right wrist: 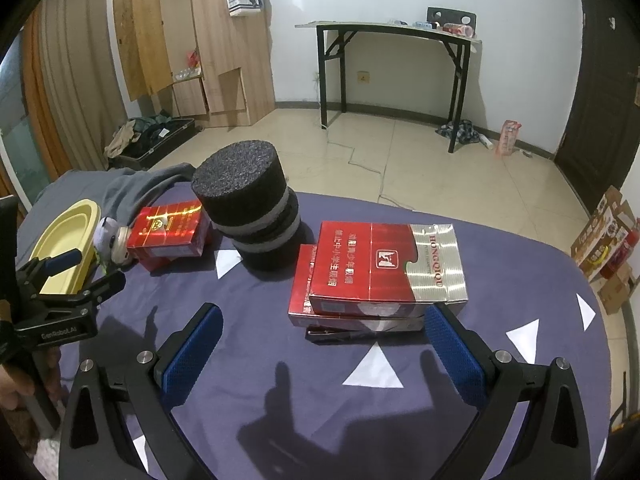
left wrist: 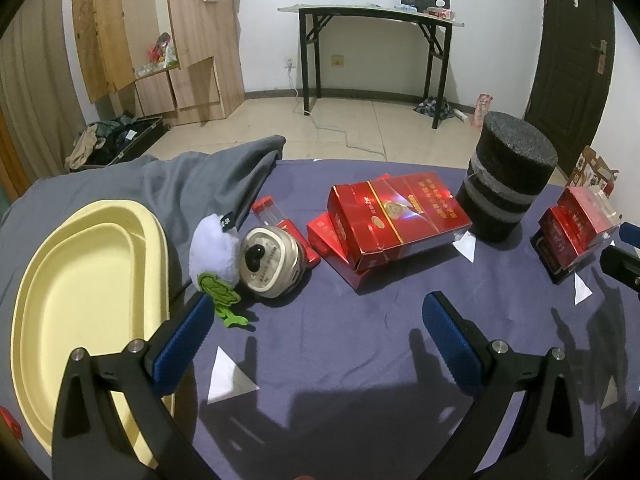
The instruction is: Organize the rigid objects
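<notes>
A yellow tray [left wrist: 60, 300] lies at the table's left. My left gripper [left wrist: 320, 312] is open and empty, hovering beside the tray, short of a round metal can [left wrist: 268, 260] on its side and a white plush toy [left wrist: 212, 248]. A red box [left wrist: 396, 216] lies on another red box behind them, with a black foam cylinder [left wrist: 508, 184] to the right. My right gripper [right wrist: 324, 328] is open and empty, just in front of a stack of red boxes [right wrist: 384, 268] on a black item [right wrist: 340, 336]. The left gripper also shows in the right wrist view [right wrist: 80, 268].
The table has a purple cloth [left wrist: 360, 360] with white triangle marks. A grey garment [left wrist: 192, 184] lies at the back left beside the tray. A small red-capped tube [left wrist: 272, 212] lies behind the can. The table's far edge drops to a tiled floor.
</notes>
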Demonstrator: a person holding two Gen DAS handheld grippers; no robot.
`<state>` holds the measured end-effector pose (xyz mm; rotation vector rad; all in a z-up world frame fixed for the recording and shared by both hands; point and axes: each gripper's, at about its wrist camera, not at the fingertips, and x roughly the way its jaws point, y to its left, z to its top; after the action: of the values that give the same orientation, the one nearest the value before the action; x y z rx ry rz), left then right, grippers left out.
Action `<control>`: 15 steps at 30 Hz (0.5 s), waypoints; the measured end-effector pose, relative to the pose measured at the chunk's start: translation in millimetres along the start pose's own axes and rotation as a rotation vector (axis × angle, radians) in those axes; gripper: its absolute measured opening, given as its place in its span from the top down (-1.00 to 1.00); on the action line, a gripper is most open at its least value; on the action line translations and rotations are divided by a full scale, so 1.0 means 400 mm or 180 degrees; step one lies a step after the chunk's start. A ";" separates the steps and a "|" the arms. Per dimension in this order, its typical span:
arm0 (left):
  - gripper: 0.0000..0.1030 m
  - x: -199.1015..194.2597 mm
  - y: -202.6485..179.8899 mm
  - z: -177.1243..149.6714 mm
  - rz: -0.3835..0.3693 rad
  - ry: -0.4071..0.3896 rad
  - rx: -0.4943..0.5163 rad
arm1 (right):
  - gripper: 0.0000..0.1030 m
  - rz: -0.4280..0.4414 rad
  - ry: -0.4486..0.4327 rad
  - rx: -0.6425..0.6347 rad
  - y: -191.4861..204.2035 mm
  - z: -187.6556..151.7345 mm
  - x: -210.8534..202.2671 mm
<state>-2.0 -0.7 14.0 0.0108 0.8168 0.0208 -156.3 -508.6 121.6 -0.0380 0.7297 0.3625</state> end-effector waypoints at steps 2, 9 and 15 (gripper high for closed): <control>-1.00 0.000 0.001 0.000 0.0001 -0.0007 0.0004 | -0.99 0.0001 -0.0005 -0.0002 0.001 0.000 0.001; -1.00 0.001 0.000 0.000 0.0002 -0.0002 -0.0005 | -0.99 -0.0002 0.0004 -0.0001 0.003 -0.002 0.004; -1.00 0.001 0.002 -0.001 0.0009 -0.0001 -0.0004 | -0.99 -0.0005 0.0014 -0.0005 0.004 -0.002 0.006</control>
<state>-1.9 0.0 13.5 0.0108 0.8166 0.0239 -155.6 -506.5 119.4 -0.0408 0.7336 0.3617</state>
